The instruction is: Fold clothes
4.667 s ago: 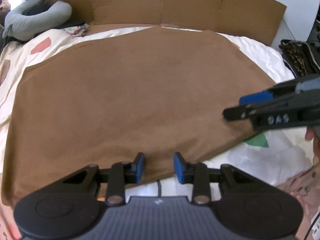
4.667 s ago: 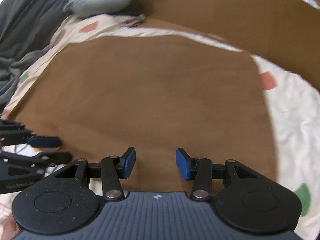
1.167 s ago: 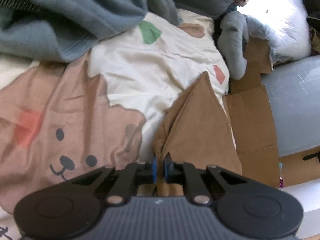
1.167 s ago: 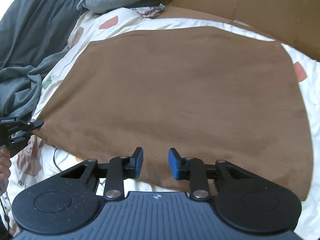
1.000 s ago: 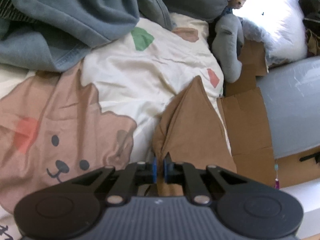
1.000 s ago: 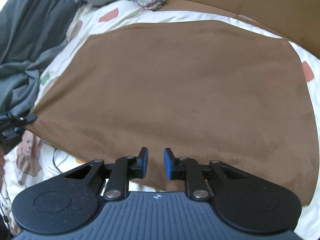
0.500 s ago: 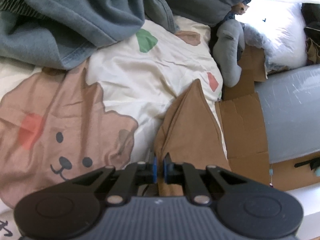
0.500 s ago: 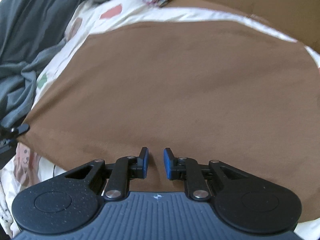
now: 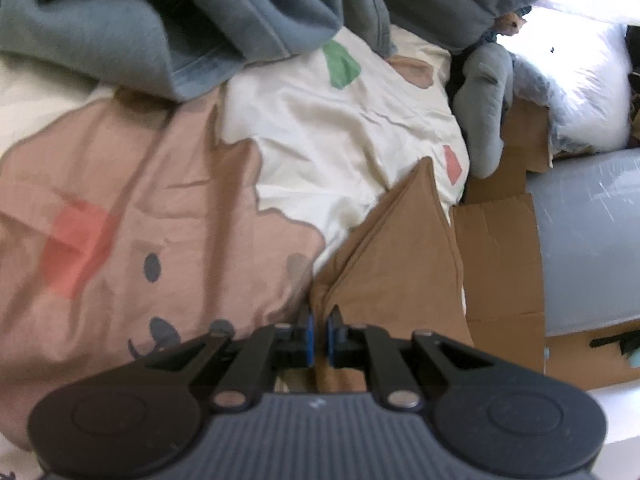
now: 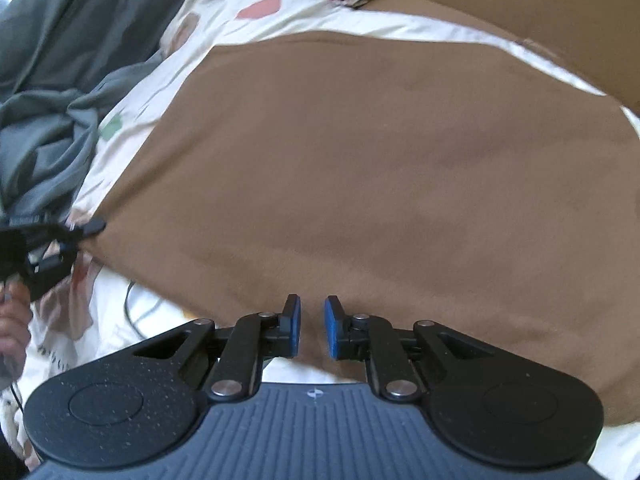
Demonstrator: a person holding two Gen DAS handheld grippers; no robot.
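A large brown cloth (image 10: 380, 168) lies spread flat on the bed sheet (image 10: 208, 12). In the right wrist view my right gripper (image 10: 312, 330) sits at the cloth's near edge. Its blue pads (image 10: 293, 330) are drawn close, with brown fabric between them. At the cloth's left corner my left gripper (image 10: 86, 229) pinches the fabric, with a hand (image 10: 14, 320) behind it. In the left wrist view the left gripper (image 9: 319, 334) is shut on that corner. The brown cloth (image 9: 396, 264) rises from it as a folded, peaked ridge.
Grey-blue garments (image 9: 160, 28) are heaped at the back left, seen dark grey (image 10: 60, 80) from the right. A grey neck pillow (image 9: 484, 108), a white pillow (image 9: 580, 80) and flattened cardboard (image 9: 500, 264) border the bed. A cardboard wall (image 10: 520, 8) stands behind the cloth. A thin cable (image 10: 132, 308) lies near its left edge.
My right gripper's fingers closed from a wide gap to a narrow one at the cloth's near edge, and it moved closer to the cloth. The left gripper stays shut on the corner, barely shifting.
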